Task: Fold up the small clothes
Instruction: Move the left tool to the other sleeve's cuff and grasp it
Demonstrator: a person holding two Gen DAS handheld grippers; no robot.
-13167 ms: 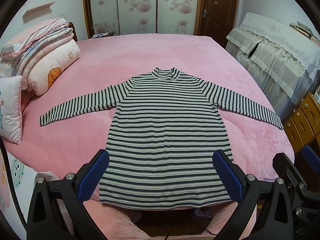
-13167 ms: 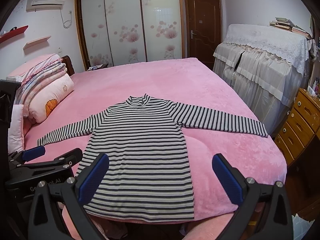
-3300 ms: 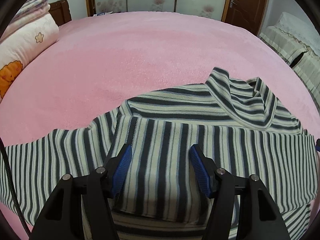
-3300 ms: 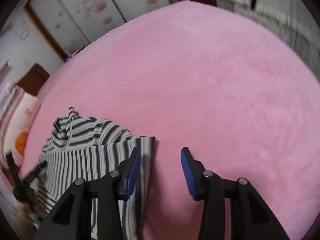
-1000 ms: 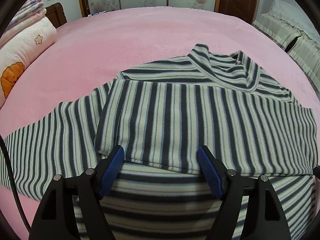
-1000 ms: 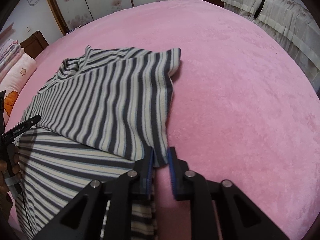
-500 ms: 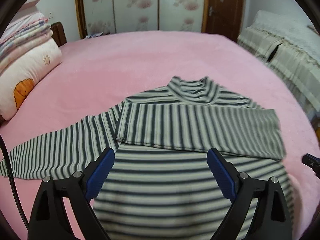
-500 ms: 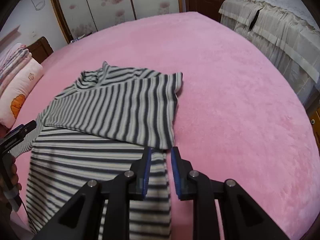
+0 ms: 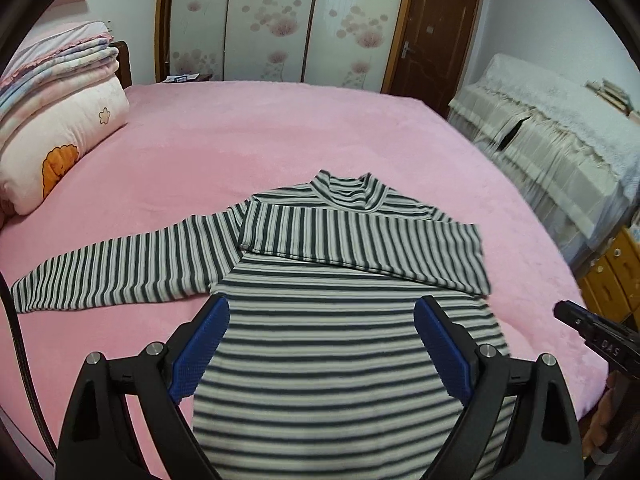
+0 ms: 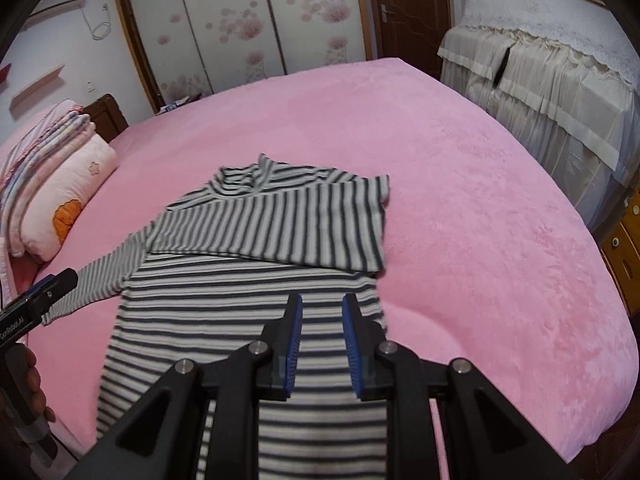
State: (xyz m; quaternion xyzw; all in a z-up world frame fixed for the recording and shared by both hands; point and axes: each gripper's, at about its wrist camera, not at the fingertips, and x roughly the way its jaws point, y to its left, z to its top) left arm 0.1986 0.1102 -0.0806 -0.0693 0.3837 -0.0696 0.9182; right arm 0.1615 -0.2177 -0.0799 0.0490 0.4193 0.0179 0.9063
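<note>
My left gripper (image 9: 322, 350) gapes empty, my right gripper (image 10: 322, 338) nearly closed on nothing, above the limp striped top (image 9: 344, 344) at the bed's (image 9: 280, 136) near edge; I'd pinch the spread sleeve's (image 9: 120, 266) cuff.

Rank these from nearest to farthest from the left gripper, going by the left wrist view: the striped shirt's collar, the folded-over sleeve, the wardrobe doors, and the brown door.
From the left gripper:
1. Folded-over sleeve, lying across the chest just ahead.
2. Collar, at the shirt's far end.
3. Wardrobe doors and brown door, both beyond the bed, too close to call.
</note>
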